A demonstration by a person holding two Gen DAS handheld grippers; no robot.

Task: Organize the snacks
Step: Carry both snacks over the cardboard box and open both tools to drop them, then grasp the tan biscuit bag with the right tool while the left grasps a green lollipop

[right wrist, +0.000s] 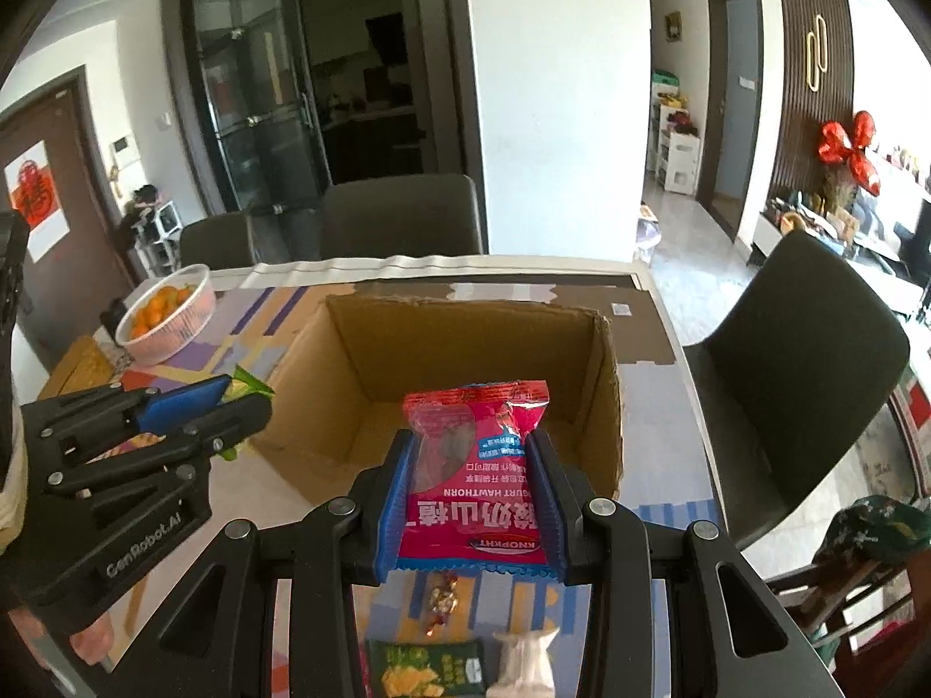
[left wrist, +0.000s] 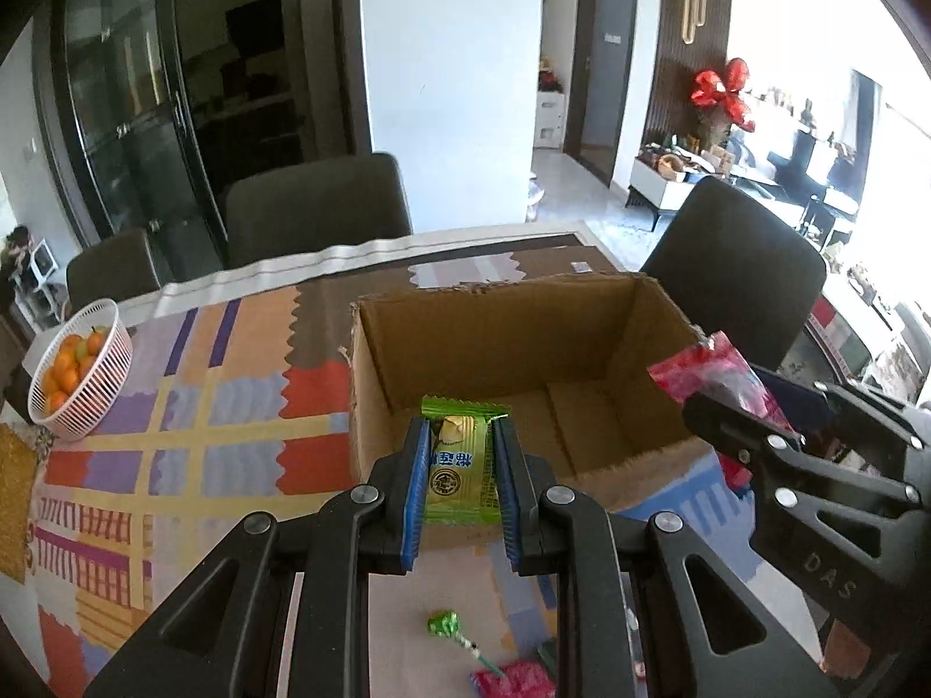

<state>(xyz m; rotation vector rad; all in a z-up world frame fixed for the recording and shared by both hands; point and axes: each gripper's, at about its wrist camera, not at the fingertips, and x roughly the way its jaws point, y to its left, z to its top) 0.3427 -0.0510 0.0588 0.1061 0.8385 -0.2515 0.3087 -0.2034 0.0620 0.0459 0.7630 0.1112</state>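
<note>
The left tool (left wrist: 459, 488) is clamped on a green snack packet (left wrist: 462, 465) at the cardboard box's (left wrist: 500, 349) near wall. The right tool (right wrist: 471, 500) grips a red hawthorn packet (right wrist: 471, 465) over the box's near edge. Snacks below on the surface (left wrist: 174, 407) are partly hidden by the tools.

A white wall pillar (right wrist: 553, 104) rises behind the dining table, whose patchwork cloth (left wrist: 192, 407) shows orange, purple and yellow blocks. Dark upholstered chairs (right wrist: 401, 215) stand along its far edge. A black-framed glass door (right wrist: 256, 116) is at left, pale glossy floor tiles (right wrist: 692, 244) and a dark slatted wall panel (right wrist: 814, 70) at right, in bright daylight.
</note>
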